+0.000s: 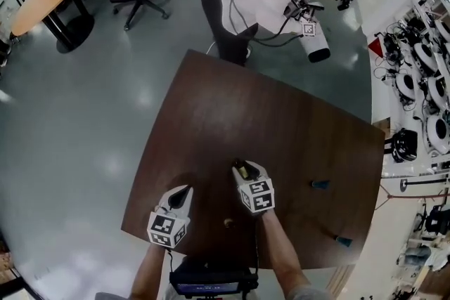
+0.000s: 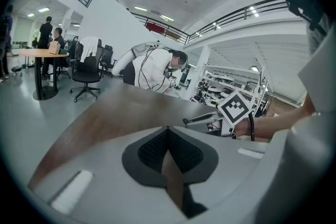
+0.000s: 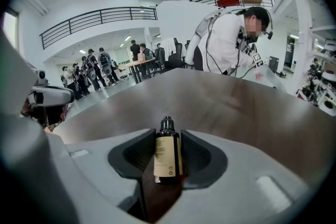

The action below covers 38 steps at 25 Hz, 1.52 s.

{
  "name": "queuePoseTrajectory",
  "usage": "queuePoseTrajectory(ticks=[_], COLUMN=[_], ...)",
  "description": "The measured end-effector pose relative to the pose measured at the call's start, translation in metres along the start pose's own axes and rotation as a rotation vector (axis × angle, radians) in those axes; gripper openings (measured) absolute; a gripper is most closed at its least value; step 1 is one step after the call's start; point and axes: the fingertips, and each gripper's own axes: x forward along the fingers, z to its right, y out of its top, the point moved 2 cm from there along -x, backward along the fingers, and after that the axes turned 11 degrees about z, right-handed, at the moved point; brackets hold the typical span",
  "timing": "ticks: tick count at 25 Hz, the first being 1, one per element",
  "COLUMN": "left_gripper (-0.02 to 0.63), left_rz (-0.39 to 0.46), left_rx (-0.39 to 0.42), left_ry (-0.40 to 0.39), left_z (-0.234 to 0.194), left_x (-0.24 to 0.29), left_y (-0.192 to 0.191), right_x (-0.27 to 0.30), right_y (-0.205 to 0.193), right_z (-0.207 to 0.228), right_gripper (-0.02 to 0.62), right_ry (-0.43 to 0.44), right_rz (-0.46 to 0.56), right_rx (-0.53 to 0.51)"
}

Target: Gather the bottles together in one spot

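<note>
dark bottle (image 3: 167, 157) with a tan label, clamped between both pads of the right claw (image 3: 167, 136), its black cap projecting past the tips; it is held over the near middle of the bench (image 1: 246, 102). left claw (image 2: 168, 131), near the right one on its own side, has its tips brought together with nothing between them. blue bottle (image 1: 320, 184) and second blue bottle (image 1: 344, 241) rest apart from each other towards the bench's right edge, well away from both claws.

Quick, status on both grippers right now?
Left gripper: closed, nothing between the jaws.
Right gripper: closed on a small brown bottle.
</note>
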Motion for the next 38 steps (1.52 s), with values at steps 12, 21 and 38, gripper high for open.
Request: queuePoseTrajectory(ticks=[12, 21, 38], left_gripper=[0.002, 0.002, 0.002], left_rz=[-0.011, -0.017, -0.037], left_rx=[0.008, 0.029, 0.076], left_ry=[-0.020, -0.066, -0.153], left_z=[0.008, 0.019, 0.060], left_x=[-0.001, -0.002, -0.025], left_y=[-0.004, 0.001, -0.014], right_x=[-0.023, -0.058, -0.139], right_y=[-0.006, -0.005, -0.035], right_z=[0.008, 0.011, -0.024], right_gripper=[0.150, 0.150, 0.150], right_ry=[-0.040, -0.095, -0.139], right_rz=[0.053, 0.129, 0.250], right_rx=[0.030, 0.071, 0.143])
